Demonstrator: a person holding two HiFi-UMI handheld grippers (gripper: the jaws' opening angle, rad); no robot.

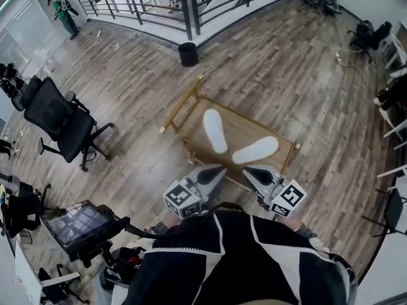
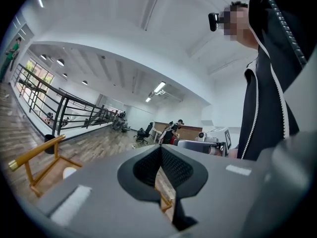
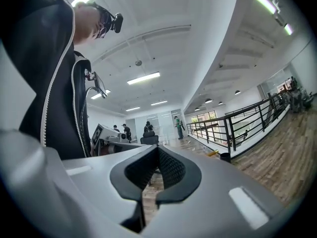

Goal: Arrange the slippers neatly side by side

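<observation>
Two white slippers lie soles up on a low wooden tray table (image 1: 242, 127) with a gold frame. The left slipper (image 1: 215, 130) points away from me. The right slipper (image 1: 255, 150) lies slanted, so the pair forms a V. My left gripper (image 1: 220, 169) and right gripper (image 1: 248, 169) hover at the table's near edge, just short of the slippers, both shut and empty. In the left gripper view the shut left gripper (image 2: 160, 154) points level, with the gold frame (image 2: 35, 153) and a bit of white slipper (image 2: 69, 172) at the lower left. The right gripper (image 3: 158, 155) is likewise shut.
A black office chair (image 1: 61, 122) stands left of the table. A black bin (image 1: 187, 54) sits by the railing (image 1: 191, 8) beyond it. A stand with a screen (image 1: 79, 225) is at my lower left. Chairs and desks line the right wall (image 1: 391, 100). A person (image 1: 64, 15) stands far off.
</observation>
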